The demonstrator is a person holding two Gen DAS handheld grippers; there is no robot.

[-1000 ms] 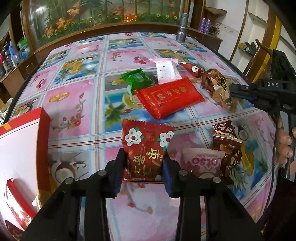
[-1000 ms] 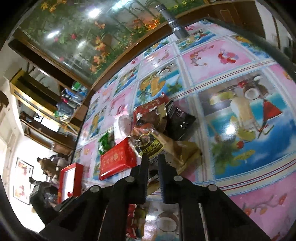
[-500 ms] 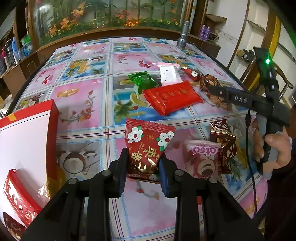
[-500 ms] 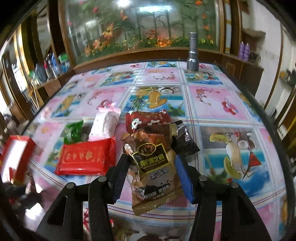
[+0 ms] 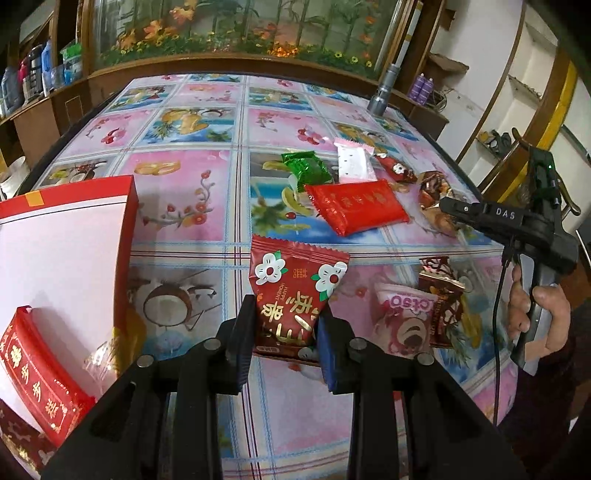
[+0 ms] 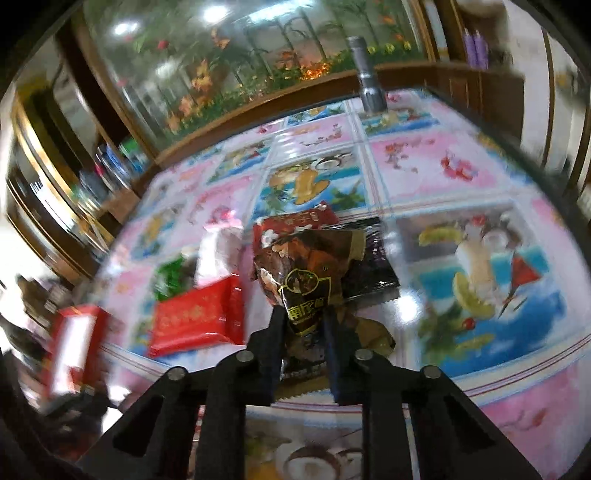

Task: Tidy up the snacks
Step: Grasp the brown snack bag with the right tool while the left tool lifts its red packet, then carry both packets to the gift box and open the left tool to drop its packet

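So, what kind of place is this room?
Probably a home living or dining room: a table under a fruit-print cover, a large aquarium on a wooden cabinet, and shelves of bottles.

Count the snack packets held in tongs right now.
2. A dark red flowered packet sits pinched in the left tongs; a brown packet is between the closing right tongs. The other packets lie on the table.

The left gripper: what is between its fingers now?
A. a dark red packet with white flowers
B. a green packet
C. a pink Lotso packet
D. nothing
A: in the left wrist view the left gripper has both fingers pressed on the dark red packet with white flowers, held above the table.
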